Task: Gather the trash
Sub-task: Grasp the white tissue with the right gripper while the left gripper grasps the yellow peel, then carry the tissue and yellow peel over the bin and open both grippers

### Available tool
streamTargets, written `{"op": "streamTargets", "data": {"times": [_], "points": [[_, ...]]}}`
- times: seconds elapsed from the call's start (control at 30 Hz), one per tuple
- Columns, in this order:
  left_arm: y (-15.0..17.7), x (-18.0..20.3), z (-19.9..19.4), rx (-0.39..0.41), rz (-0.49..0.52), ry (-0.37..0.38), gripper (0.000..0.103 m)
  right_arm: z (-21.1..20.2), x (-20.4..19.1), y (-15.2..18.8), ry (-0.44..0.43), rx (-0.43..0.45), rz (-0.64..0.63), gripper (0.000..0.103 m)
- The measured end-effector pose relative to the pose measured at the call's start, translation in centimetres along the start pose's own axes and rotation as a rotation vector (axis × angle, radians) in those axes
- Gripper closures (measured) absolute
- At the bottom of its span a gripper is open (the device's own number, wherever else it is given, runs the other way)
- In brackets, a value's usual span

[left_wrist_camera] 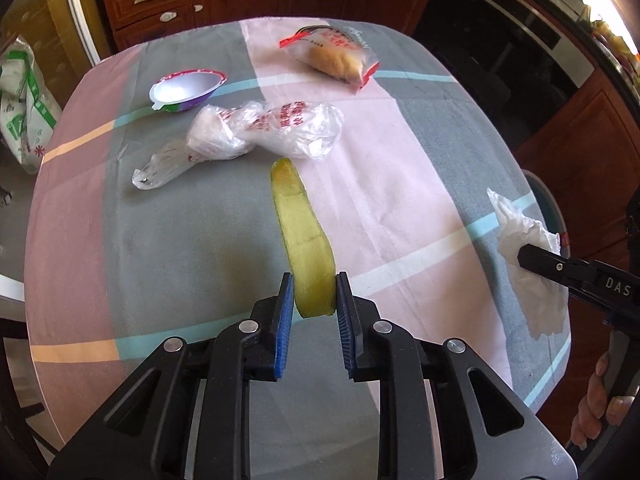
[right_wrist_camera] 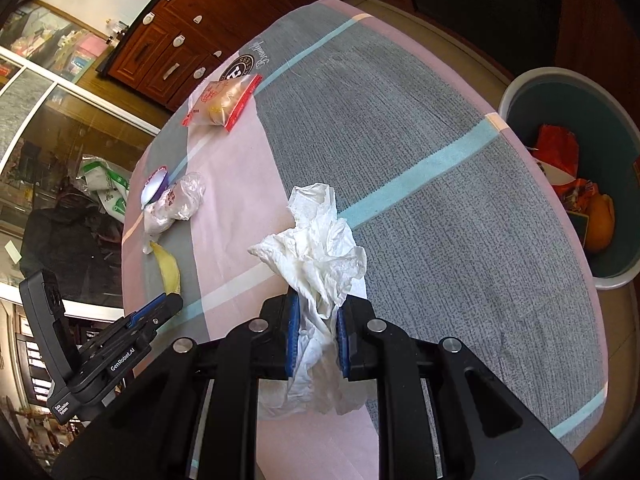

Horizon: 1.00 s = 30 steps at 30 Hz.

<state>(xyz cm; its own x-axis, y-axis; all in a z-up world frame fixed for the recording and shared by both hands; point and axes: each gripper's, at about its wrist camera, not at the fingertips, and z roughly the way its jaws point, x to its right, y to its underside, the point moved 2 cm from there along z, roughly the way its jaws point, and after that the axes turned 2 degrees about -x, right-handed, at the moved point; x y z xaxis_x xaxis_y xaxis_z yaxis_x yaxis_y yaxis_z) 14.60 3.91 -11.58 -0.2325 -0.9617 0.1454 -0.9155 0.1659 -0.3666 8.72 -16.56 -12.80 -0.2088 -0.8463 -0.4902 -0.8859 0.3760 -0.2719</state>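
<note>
Left gripper (left_wrist_camera: 314,294) clamps peel (left_wrist_camera: 301,224) at its near end; the rest lies on the table (left_wrist_camera: 420,168). Right gripper (right_wrist_camera: 318,316) pinches tissue (right_wrist_camera: 320,256), which hides its pads. Farther: bag (left_wrist_camera: 264,130), cup (left_wrist_camera: 184,90), bun (left_wrist_camera: 336,58). Bin (right_wrist_camera: 560,84) beside table, partly cut off.

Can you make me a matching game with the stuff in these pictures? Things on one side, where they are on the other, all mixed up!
Things:
1. yellow peel
2. white tissue
3. foil cup
4. orange wrapper

Places:
A. inside the bin
B. lying on the tablecloth, no gripper on it
C. between the left gripper's pads
D. between the right gripper's pads

Pairs: 1-C, 2-D, 3-B, 4-A
</note>
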Motion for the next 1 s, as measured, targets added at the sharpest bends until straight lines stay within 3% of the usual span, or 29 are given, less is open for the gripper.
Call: {"op": "streamTargets", "data": {"times": [0.53,1.0], "points": [[-0.6,10.2,-2.9,0.046,0.202,0.056,0.081,-6.7,4.7,0.0,-0.039,0.137,0.080,0.088],[-1.9,22.6,-1.5,0.013,0.442,0.130,0.081,-13.1,14.9,-1.0,-0.039,0.284,0.253,0.088]]}}
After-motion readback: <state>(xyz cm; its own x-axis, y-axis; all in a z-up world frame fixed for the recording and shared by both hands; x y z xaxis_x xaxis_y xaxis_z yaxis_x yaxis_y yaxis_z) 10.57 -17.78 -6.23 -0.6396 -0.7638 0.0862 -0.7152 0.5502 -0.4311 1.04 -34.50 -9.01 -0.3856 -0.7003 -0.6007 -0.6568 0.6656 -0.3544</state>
